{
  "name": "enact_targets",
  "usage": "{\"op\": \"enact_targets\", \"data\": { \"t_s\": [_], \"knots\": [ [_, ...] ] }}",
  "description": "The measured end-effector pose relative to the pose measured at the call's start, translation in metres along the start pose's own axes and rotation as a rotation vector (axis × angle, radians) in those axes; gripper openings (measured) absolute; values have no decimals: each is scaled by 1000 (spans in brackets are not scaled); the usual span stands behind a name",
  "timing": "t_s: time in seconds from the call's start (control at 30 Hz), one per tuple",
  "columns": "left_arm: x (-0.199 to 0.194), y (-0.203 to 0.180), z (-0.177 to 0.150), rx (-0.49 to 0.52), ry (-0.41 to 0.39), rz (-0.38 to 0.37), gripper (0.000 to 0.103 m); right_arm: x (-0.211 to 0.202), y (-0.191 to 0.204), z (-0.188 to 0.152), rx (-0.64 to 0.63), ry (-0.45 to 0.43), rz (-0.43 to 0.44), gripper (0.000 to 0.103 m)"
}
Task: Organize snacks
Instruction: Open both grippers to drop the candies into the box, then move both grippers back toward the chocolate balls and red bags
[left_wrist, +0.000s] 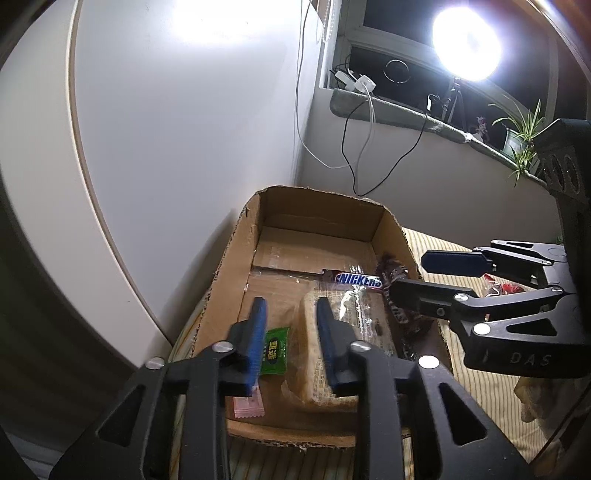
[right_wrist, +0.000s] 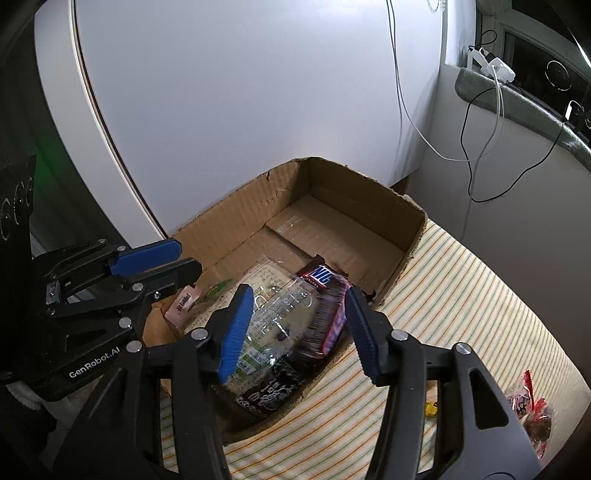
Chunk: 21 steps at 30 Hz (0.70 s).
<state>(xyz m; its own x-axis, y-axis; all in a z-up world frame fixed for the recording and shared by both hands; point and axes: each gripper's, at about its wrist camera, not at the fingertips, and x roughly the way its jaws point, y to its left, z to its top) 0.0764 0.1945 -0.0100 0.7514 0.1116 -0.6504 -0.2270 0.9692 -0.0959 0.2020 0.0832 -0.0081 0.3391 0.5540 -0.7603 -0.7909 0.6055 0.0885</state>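
One cardboard box (right_wrist: 354, 206) sits on the striped cloth (right_wrist: 461, 295) and holds five snacks: one Snickers bar (left_wrist: 357, 279) toward twelve o'clock, one clear-wrapped bread pack (left_wrist: 325, 354) at the centre, one dark patterned packet (right_wrist: 325, 317) at three o'clock of it, one green candy (left_wrist: 276, 347) at nine o'clock, and one pink candy (left_wrist: 248, 405) at seven o'clock. The left gripper (left_wrist: 291, 317) hangs over the box, jaws parted moderately, gripping nothing. The right gripper (right_wrist: 299, 310) hovers above the packs, jaws spread wide and empty. Outside the box, at four o'clock on the cloth, lie one red-wrapped snack (right_wrist: 532, 417) and one small yellow sweet (right_wrist: 430, 409).
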Motion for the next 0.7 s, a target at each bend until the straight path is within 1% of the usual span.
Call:
{"op": "enact_targets", "data": {
  "t_s": [0.03,0.1,0.23,0.3,0.4,0.57,0.6,0.63,0.67,0.7],
  "knots": [
    [-1,0,0,0,-2,1,35,-1,0,0,0,-2,-3,56],
    [-4,-1,0,-3,-7,1,35,-4,-1,-1,2,-8,-10,62],
    [-9,-4,0,0,-13,2,35,-15,-6,-6,12,-22,-19,67],
    [-11,-7,0,3,-17,-1,36,-21,-10,-8,19,-30,-27,71],
    [-15,-13,0,7,-26,-10,40,-31,-17,-13,34,-43,-38,73],
    [-24,-30,-1,21,-38,-41,41,-47,-33,-28,56,-49,-63,73],
    [-27,-33,-1,25,-41,-47,42,-50,-36,-30,62,-51,-70,74],
    [-28,-37,-1,29,-44,-53,43,-55,-41,-35,70,-52,-78,77],
    [-30,-42,-1,32,-47,-61,44,-58,-45,-38,76,-55,-83,82],
    [-32,-46,-1,36,-50,-69,45,-63,-50,-42,84,-61,-90,85]
  ]
}}
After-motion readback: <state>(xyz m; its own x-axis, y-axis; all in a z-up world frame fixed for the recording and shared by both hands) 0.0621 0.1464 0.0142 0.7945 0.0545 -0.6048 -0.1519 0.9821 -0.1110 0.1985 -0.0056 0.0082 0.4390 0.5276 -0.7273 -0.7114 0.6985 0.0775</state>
